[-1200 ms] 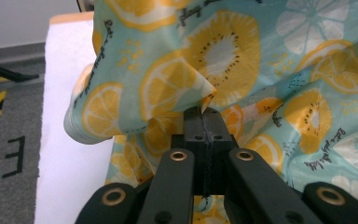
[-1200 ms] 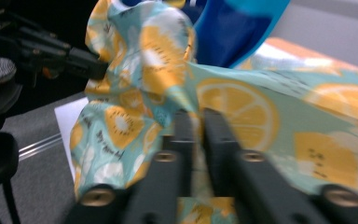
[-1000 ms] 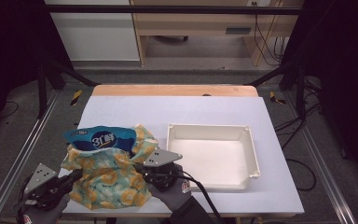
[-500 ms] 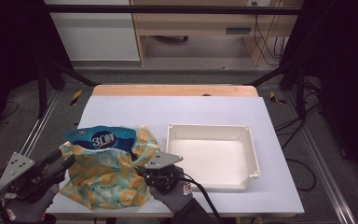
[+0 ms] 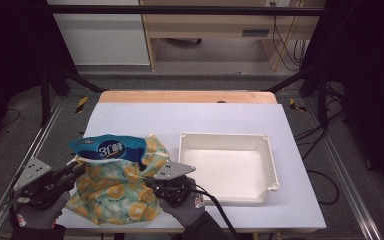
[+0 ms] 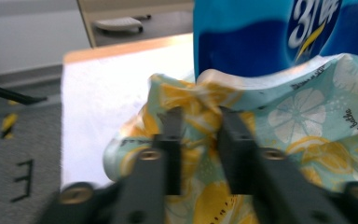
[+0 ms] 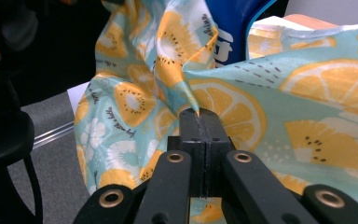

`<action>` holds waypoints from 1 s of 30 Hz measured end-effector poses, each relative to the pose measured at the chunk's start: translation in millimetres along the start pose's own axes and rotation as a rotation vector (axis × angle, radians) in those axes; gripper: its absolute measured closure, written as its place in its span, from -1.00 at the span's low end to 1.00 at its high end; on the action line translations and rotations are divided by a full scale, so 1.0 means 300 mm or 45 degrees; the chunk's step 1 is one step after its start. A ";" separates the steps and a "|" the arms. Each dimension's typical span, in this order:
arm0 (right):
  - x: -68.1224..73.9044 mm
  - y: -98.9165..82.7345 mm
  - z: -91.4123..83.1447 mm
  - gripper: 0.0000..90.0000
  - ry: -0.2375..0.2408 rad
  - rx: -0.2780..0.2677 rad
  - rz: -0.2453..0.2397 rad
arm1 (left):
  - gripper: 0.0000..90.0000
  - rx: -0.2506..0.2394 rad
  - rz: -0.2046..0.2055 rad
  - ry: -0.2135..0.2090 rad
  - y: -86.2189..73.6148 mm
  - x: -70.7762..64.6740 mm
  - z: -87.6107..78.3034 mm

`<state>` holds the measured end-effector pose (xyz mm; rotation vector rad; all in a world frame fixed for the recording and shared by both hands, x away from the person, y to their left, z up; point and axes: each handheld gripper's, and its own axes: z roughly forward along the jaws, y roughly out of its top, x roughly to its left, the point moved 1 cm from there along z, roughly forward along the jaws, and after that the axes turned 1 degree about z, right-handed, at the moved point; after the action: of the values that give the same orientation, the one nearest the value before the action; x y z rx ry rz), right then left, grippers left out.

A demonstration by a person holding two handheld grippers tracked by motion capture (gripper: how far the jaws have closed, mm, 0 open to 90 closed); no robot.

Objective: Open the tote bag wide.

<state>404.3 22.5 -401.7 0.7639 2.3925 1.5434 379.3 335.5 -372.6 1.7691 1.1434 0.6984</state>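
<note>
While the right gripper (image 7: 200,116) sits with its 2 jaws pressed flat together on a fold of the lemon-print bag (image 5: 112,192), the action is over on the other side. That bag lies at the near left corner of the table (image 5: 230,120), mouth facing away from the person, with a blue packet (image 5: 109,148) poking out of the far end — its long axis runs across the table, left to right. The white tray (image 5: 227,167) waits just to the right, apart from the bag.

Now the left gripper (image 6: 199,126) — its jaws have just been closing, and in the left gripper view a bunched ridge of the bag's rim sits between the 2 pads. A narrow gap remains there, and the picture is blurred, so whether the pads actually bite the fabric I cannot tell.

What matters next: the rim lies straight ahead of the left fingertips, with the blue packet just beyond and above it. The 2 grippers flank the bag's mouth, left and right, so both are placed to pull the opening apart or lift it — the left one looks like the side that needs a firm hold first.
</note>
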 end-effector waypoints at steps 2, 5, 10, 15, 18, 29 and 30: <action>0.001 -0.008 0.004 1.00 0.003 -0.003 0.003 | 0.98 0.024 0.006 -0.001 -0.027 -0.003 0.002; 0.001 -0.016 0.004 1.00 -0.001 -0.007 0.012 | 0.99 0.039 0.017 -0.006 -0.049 -0.013 0.001; 0.002 -0.058 0.018 1.00 -0.035 0.010 0.044 | 0.99 0.104 0.029 -0.028 -0.123 -0.037 0.016; 0.002 -0.113 0.045 0.99 -0.051 0.040 0.082 | 0.99 0.171 0.014 -0.051 -0.177 -0.040 0.036; 0.000 -0.145 0.064 0.99 -0.060 0.070 0.111 | 0.99 0.211 0.024 -0.053 -0.194 -0.044 0.051; 0.013 -0.209 0.116 0.97 -0.130 0.102 0.137 | 0.98 0.268 0.035 -0.034 -0.225 -0.039 0.099; 0.014 -0.219 0.127 0.97 -0.145 0.102 0.136 | 0.97 0.283 0.048 -0.027 -0.228 -0.037 0.109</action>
<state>396.1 33.7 -476.4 0.9837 2.3778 1.4070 373.3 325.3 -448.3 1.9832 1.2139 0.5915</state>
